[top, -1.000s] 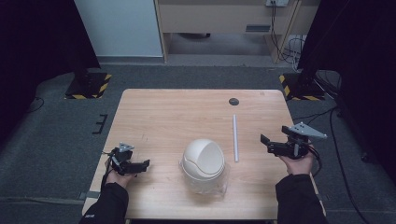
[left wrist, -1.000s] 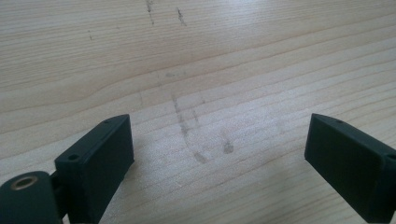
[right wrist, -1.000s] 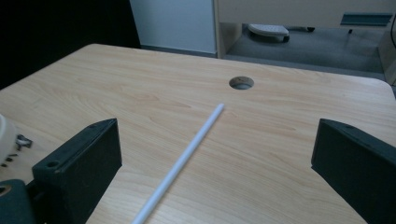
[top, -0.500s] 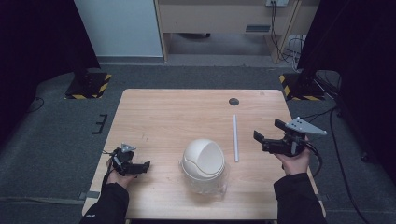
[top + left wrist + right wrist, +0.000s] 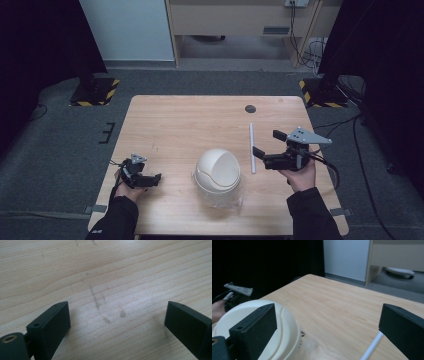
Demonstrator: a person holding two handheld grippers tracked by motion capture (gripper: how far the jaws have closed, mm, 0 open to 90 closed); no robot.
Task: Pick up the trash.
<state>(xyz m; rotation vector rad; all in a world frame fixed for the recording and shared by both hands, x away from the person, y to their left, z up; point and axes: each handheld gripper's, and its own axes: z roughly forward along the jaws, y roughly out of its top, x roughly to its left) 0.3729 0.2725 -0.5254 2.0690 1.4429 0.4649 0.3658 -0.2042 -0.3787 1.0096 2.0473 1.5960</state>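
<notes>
Meanwhile the right gripper [image 5: 263,145] has slid inward from the table's right edge since a second ago, and its black jaws now reach over the white plastic rod [image 5: 252,147] lying on the wood — a second ago they stood clear to the right of it. Its jaws stand wide apart with nothing between them; in the right gripper view the rod [image 5: 370,347] runs up between them near the right jaw, and the cream dome [image 5: 282,332] sits behind the left one. The right hand [image 5: 299,175] grips the tool from below, forearm in a dark sleeve coming up from the near edge, the grey three-cornered plate on top.

The left gripper [image 5: 152,179] has shifted only slightly, from a little farther left and back; it is held low near the near-left corner, pointing right toward the dome. In the left gripper view its jaws are likewise spread, with bare scuffed wood between them.

The cream-white domed plastic lid [image 5: 218,172] — rounded, with a curved seam across its top — stands where it did before, on the near middle of the light wooden table [image 5: 190,120], with a clear film or bag under it. The rod lies just to its right, pointing away from the person. A small dark round disc [image 5: 250,108] lies near the far edge.
</notes>
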